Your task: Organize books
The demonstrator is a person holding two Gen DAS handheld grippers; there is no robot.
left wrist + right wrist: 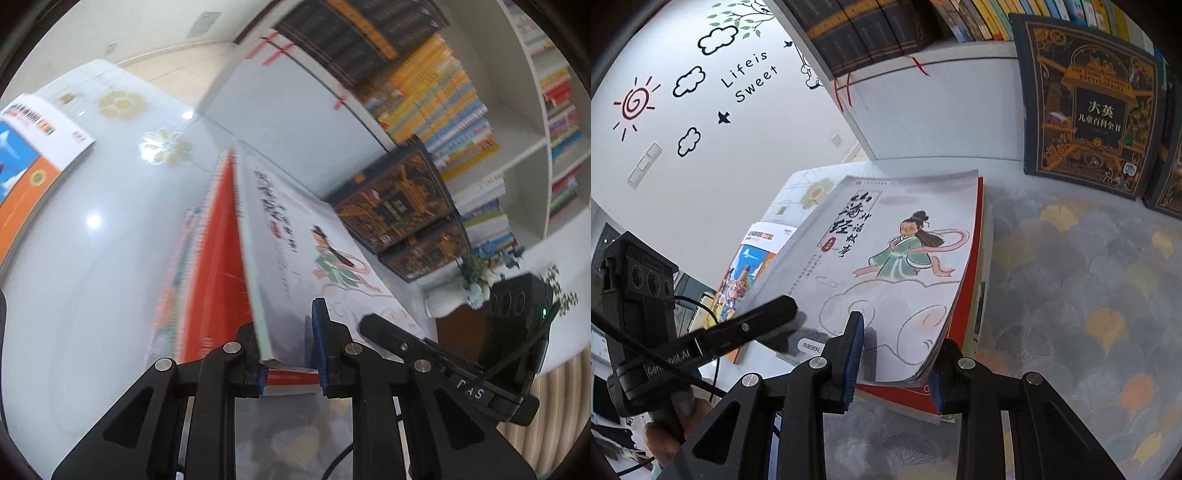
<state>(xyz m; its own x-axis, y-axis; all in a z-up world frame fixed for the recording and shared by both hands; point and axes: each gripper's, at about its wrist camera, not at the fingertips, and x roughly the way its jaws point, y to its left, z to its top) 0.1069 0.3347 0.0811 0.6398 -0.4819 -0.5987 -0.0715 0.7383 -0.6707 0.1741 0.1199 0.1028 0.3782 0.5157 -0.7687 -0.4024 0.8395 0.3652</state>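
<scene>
A grey storybook (905,236) with a drawn figure in green robes lies tilted over a red book (977,229) on the table. My right gripper (897,343) is shut on the storybook's near edge, and the pages curl between its blue pads. In the left wrist view the same storybook (295,229) rises on its edge above the red book (214,258). My left gripper (286,326) is shut on the storybook's near corner. The two grippers sit side by side on the same end of the book.
An orange and blue book (22,166) lies on the glossy white table (92,258). Dark ornate encyclopedias (1086,103) lean against a white bookshelf (942,110) packed with books. A patterned mat (1071,295) covers the right side. A vase of flowers (476,280) stands at the right.
</scene>
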